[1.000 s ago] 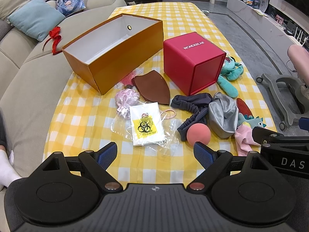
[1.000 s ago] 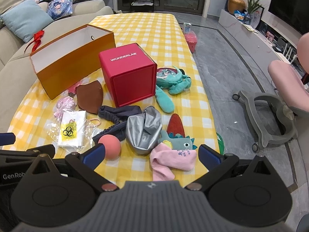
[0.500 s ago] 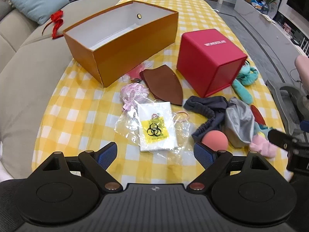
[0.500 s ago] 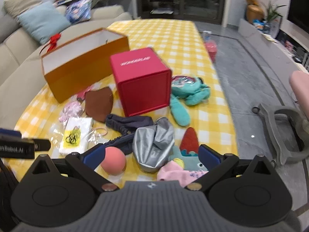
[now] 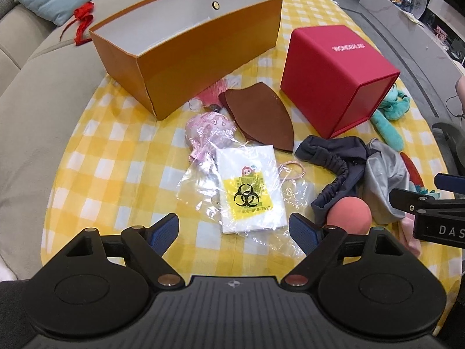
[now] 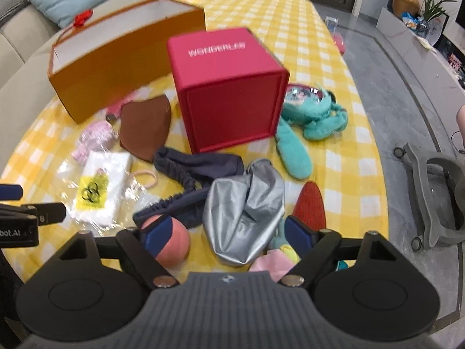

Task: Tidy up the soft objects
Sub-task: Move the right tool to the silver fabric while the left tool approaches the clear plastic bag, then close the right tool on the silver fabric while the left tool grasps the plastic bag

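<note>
Yellow-and-white checked cloth [image 5: 122, 157] covers the table, a beige sofa [image 5: 32, 110] along its left edge. Orange box [image 5: 189, 49], open-topped and empty as far as visible, stands at the far left; red cube box [image 5: 334, 78] stands to its right, well apart.

Soft things lie scattered in front of both boxes:
- brown leather piece [image 5: 258, 119], between the boxes, overlapping a pink tassel [image 5: 215, 93]
- pink pouch [image 5: 207, 129], just beside the leather piece
- white packet [image 5: 250, 186] in clear plastic, touching the pouch; pink hair tie [image 5: 292, 170] at its right edge
- navy headband [image 5: 334, 157], bunched, touching the grey cloth [image 6: 247, 215]
- coral ball [image 6: 177, 244], against the headband
- teal plush toy [image 6: 311, 116], right of the red box
- red felt piece [image 6: 311, 203] and pink sock [image 6: 270, 261], nearest the right gripper

Left gripper [image 5: 234, 228]: jaws wide apart, nothing between them, hovering over the near edge of the packet.

Right gripper [image 6: 228, 231]: jaws closing, still apart; grey cloth lies below the gap, ball beside the left pad. Pads press on nothing. View is motion-blurred.
</note>
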